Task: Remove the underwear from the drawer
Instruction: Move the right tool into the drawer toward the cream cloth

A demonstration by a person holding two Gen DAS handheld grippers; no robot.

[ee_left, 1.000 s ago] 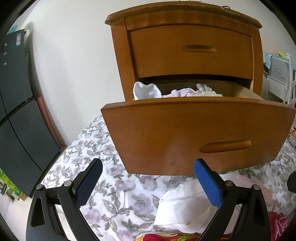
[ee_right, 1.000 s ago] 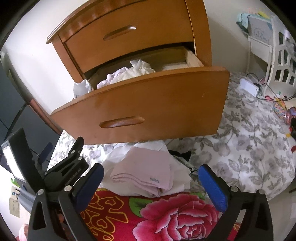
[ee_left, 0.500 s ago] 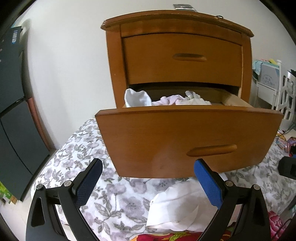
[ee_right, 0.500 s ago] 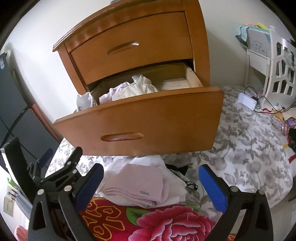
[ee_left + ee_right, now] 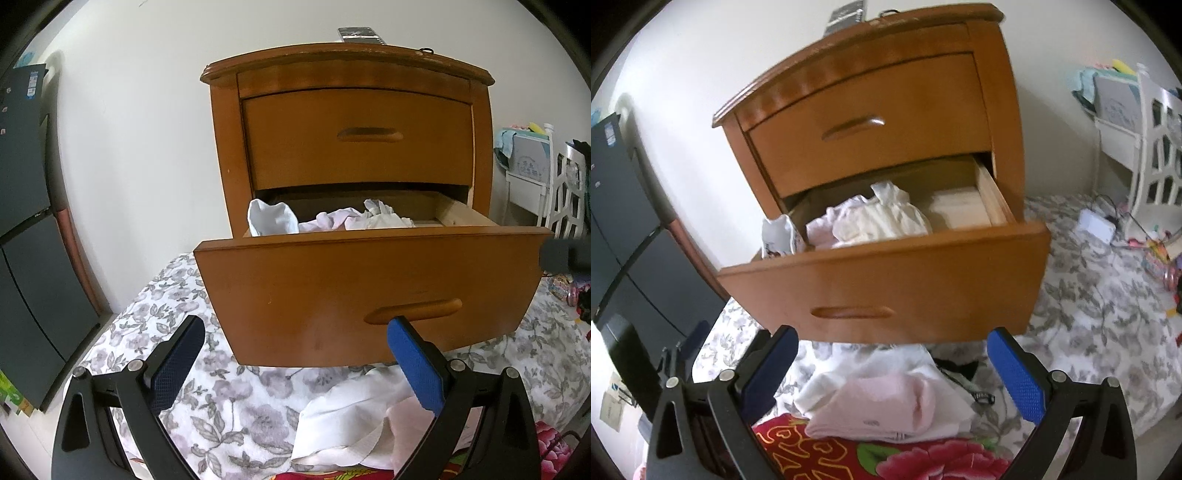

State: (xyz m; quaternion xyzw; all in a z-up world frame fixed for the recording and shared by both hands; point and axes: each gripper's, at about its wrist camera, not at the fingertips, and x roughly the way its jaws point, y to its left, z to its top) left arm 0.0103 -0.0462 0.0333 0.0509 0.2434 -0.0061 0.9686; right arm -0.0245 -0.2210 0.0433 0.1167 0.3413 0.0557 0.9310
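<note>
Left wrist view
- Nightstand (image 5: pixel 351 74): wooden, against a white wall; upper drawer (image 5: pixel 358 136) closed.
- Lower drawer (image 5: pixel 365 291): pulled out over the floral bedspread (image 5: pixel 229 413).
- Underwear (image 5: pixel 354 221): crumpled white and pale pink pieces inside the lower drawer, showing above its front edge; one white piece (image 5: pixel 271 219) stands up at the left end.
- Left gripper (image 5: pixel 295 354): jaws spread wide, nothing between them, low before the drawer front.
- White cloth (image 5: pixel 347 417): on the bedspread below the drawer.

Right wrist view
- Underwear (image 5: pixel 875 219): heaped in the left and middle of the lower drawer (image 5: pixel 886 280); right part bare wood.
- Right gripper (image 5: pixel 892 365): jaws spread wide, holding nothing, below the drawer front.
- Pink folded cloth (image 5: pixel 882 406): on white cloth, partly on a red flowered fabric (image 5: pixel 886 458).
- Left gripper (image 5: pixel 687 350): partly visible at the left edge.
</note>
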